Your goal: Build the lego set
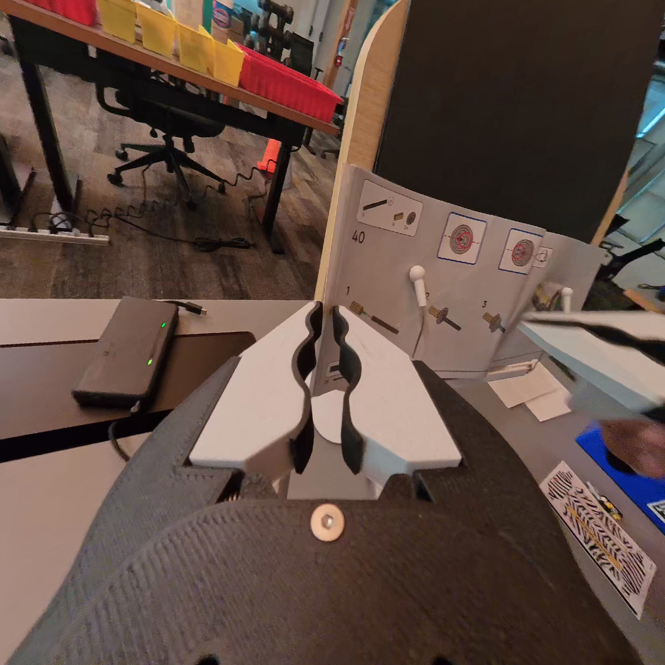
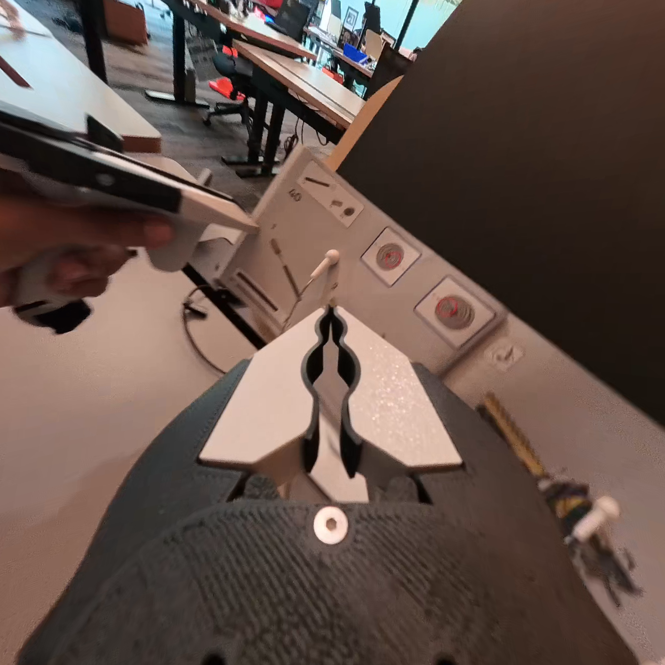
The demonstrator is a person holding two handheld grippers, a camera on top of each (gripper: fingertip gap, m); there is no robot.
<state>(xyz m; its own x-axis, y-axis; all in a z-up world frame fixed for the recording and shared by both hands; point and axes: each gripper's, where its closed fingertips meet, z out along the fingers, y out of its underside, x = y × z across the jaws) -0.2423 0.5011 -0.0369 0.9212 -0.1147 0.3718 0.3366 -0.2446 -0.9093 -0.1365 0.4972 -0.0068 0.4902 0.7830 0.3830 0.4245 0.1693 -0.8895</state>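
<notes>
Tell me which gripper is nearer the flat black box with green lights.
Left. The left gripper sits just right of the black box; the right gripper is farther right.

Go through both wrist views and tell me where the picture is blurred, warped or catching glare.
Left wrist view: the left gripper and instruction booklet are sharp; the right gripper at the right edge is motion-smeared; the booklet's top edge bows from the wide-angle lens. Right wrist view: softer overall; the hand and lego assembly are blurred; speckled glare on one finger.
</notes>
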